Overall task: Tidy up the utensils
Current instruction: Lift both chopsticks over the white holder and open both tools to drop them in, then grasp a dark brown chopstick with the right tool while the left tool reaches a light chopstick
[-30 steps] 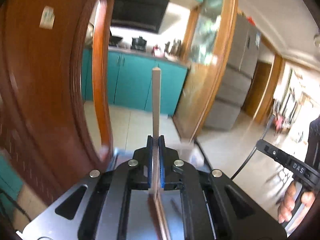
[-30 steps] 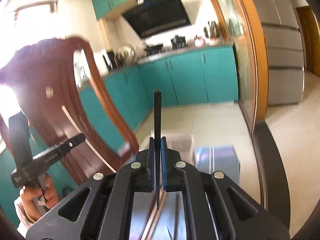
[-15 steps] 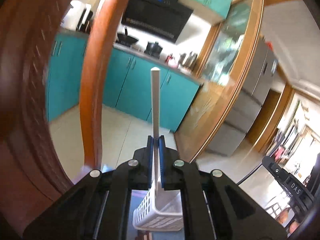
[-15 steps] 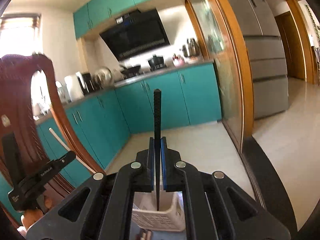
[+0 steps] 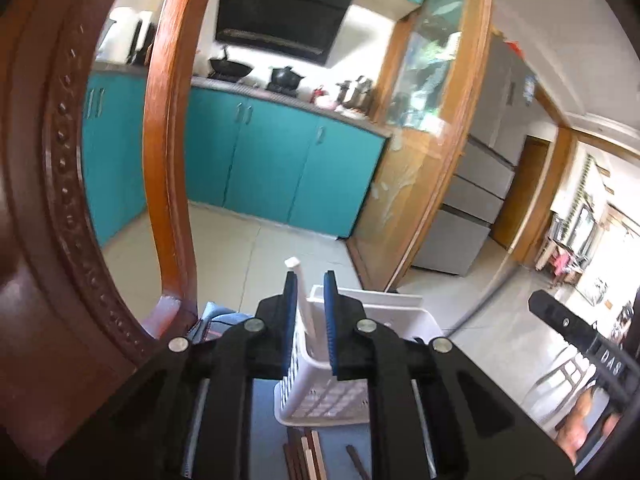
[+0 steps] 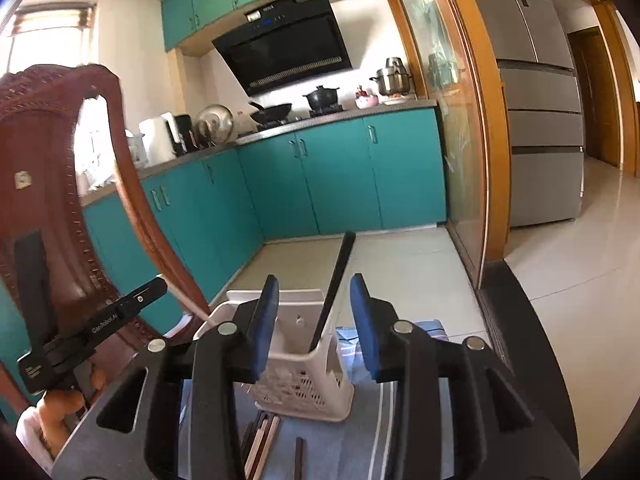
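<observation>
A white slotted utensil basket [image 5: 340,380] stands on the blue mat; it also shows in the right wrist view [image 6: 304,376]. My left gripper [image 5: 310,320] is open above it, and a white chopstick [image 5: 302,300] leans loose in the basket between the fingers. My right gripper [image 6: 314,320] is open, and a black chopstick [image 6: 334,288] stands slanted in the basket between its fingers, touching neither. Several more chopsticks [image 6: 260,444] lie on the mat in front of the basket, also in the left wrist view [image 5: 306,454].
A carved wooden chair back [image 5: 60,200] rises close on the left. The blue mat [image 6: 352,440] covers the table. The other hand-held gripper shows in each view, at the right [image 5: 580,340] and at the left [image 6: 80,336]. Teal kitchen cabinets [image 6: 340,176] stand behind.
Both grippers have opened and let go of their chopsticks, which now stand in the basket. Both views have tilted down towards the basket.
</observation>
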